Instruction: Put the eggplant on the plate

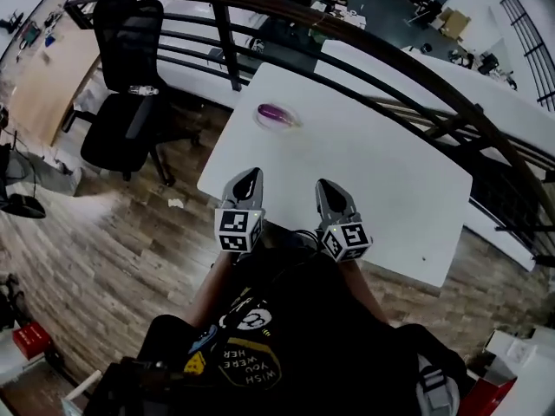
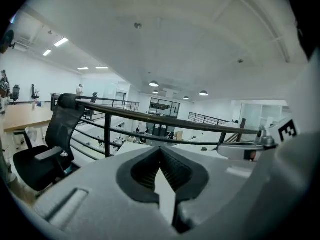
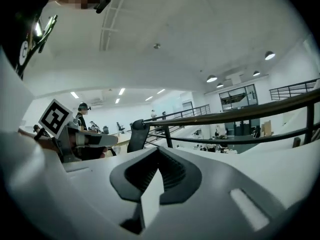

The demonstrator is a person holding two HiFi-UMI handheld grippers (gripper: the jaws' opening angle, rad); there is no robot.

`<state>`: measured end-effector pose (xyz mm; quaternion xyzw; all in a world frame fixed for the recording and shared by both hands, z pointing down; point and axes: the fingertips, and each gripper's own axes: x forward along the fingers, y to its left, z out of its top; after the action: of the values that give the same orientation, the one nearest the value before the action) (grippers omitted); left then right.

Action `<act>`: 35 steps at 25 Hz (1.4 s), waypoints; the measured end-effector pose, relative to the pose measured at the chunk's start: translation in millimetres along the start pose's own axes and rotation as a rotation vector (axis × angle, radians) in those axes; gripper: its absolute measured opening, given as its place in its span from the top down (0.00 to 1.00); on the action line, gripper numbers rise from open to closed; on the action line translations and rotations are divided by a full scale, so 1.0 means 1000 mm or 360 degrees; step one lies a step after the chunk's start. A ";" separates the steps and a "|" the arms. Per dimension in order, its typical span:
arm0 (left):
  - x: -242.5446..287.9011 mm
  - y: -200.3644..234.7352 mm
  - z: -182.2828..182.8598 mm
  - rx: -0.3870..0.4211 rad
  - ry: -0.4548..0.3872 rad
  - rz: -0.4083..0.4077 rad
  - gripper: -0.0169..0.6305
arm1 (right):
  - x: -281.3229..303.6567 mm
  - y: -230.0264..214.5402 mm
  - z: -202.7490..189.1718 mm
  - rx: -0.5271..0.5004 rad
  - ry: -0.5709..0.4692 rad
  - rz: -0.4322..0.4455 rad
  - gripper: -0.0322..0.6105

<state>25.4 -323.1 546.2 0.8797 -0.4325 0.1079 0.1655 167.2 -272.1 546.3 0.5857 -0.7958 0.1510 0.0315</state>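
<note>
A purple eggplant (image 1: 277, 113) lies on a small clear plate (image 1: 296, 122) at the far left part of the white table (image 1: 373, 172). Both grippers hover at the table's near edge, close to the person's body and well short of the plate. The left gripper (image 1: 247, 180) is shut, its tips meeting with nothing between them (image 2: 160, 151). Beside it, the right gripper (image 1: 328, 189) is also shut and empty (image 3: 159, 154). Each gripper view looks level over the railing, so neither shows the eggplant or the plate.
A dark curved railing (image 1: 373, 42) runs behind the table. A black office chair (image 1: 130, 85) stands to the left on the wooden floor (image 1: 104, 258). A long white surface (image 1: 486, 102) lies beyond the railing at the right.
</note>
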 end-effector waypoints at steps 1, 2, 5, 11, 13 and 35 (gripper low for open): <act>0.000 -0.008 0.010 0.0026 -0.0030 -0.0018 0.97 | -0.008 -0.004 0.005 -0.0017 -0.0012 -0.0028 0.95; -0.002 -0.016 0.020 0.0047 -0.0059 -0.0031 0.97 | -0.014 -0.008 0.012 -0.0037 -0.0024 -0.0041 0.95; -0.007 -0.037 0.048 0.0114 -0.0129 -0.0077 0.97 | -0.023 -0.015 0.048 -0.0049 -0.0107 -0.0052 0.95; -0.011 -0.043 0.062 0.0201 -0.0162 -0.0058 0.96 | -0.034 -0.002 0.094 -0.0133 -0.0240 -0.0053 0.95; -0.013 -0.037 0.060 0.0173 -0.0147 -0.0038 0.96 | -0.031 0.001 0.087 -0.0134 -0.0214 -0.0050 0.95; -0.022 -0.020 0.052 0.0148 -0.0129 0.0054 0.97 | -0.015 0.013 0.074 -0.0086 -0.0150 0.0087 0.95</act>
<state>30.5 -316.0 486.7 0.8827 -0.4481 0.0950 0.1051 169.2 -275.4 469.4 0.5692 -0.8157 0.1024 0.0056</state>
